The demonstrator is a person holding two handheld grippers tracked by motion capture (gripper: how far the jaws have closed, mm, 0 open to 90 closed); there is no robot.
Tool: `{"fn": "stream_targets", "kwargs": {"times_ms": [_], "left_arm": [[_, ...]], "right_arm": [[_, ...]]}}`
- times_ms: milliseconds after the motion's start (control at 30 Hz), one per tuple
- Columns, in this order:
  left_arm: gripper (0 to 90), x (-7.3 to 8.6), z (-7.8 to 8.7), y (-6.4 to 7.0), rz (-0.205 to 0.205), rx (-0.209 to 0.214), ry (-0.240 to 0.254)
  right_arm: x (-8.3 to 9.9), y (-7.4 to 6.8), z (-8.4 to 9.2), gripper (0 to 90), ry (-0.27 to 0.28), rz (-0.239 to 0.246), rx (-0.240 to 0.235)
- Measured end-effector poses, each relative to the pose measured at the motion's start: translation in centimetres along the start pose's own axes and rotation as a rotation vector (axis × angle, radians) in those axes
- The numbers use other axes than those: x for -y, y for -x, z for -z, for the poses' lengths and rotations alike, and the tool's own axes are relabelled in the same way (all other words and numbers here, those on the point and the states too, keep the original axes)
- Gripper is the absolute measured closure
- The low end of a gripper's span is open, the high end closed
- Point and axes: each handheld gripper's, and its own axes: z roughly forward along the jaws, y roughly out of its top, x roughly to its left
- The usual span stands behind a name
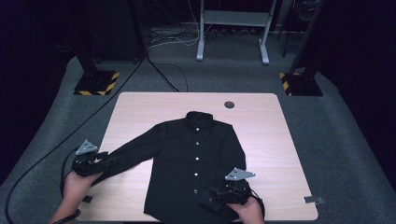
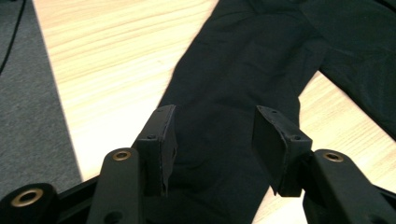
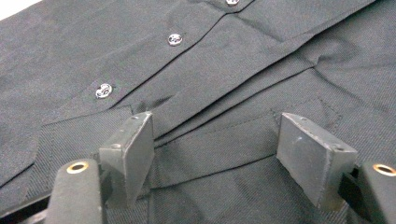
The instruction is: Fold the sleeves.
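Where black shirt (image 1: 194,163) swallows detail, left tongs (image 2: 212,140) released astride sleeve (image 2: 233,84), right tongs (image 3: 219,154) released.

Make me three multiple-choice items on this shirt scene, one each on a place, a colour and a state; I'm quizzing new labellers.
1. Where is the left gripper?
A. at the end of the sleeve spread toward the table's left edge
B. at the collar
C. off the table

2. What colour is the shirt?
A. white
B. black
C. red

3. How do the right gripper's jaws stand?
A. closed tight on a button
B. holding a cup
C. apart, with shirt cloth between them

Answers: 1 A, the high view shows it at the sleeve's end. 2 B, the cloth is black against pale wood. 3 C, the right gripper view shows a wide gap over the cloth.
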Motion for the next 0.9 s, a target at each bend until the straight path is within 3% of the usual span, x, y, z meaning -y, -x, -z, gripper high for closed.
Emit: {"fn": "stream_targets", "kwargs": {"times_ms": [200, 367, 667, 900], "left_arm": [[53.6, -0.2, 0.4, -0.4, -0.023, -0.022, -0.014], [53.9, -0.4, 0.9, -1.0, -0.027, -0.064, -0.025], [55.5, -0.4, 0.9, -2.1, 0.006, -0.063, -0.041], [63.0, 0.0, 0.3, -2.6, -0.009, -0.082, -0.079]], "right_arm": [[0.0, 0.0, 0.0, 27.2, 0.001, -0.001, 0.001], [0.0, 0.0, 0.0, 27.2, 0.002, 0.000, 0.003], [0.0, 0.0, 0.0, 27.1, 0.004, -0.001, 0.003], [0.1, -0.1, 0.0, 26.9, 0.004, 0.000, 0.006]]}}
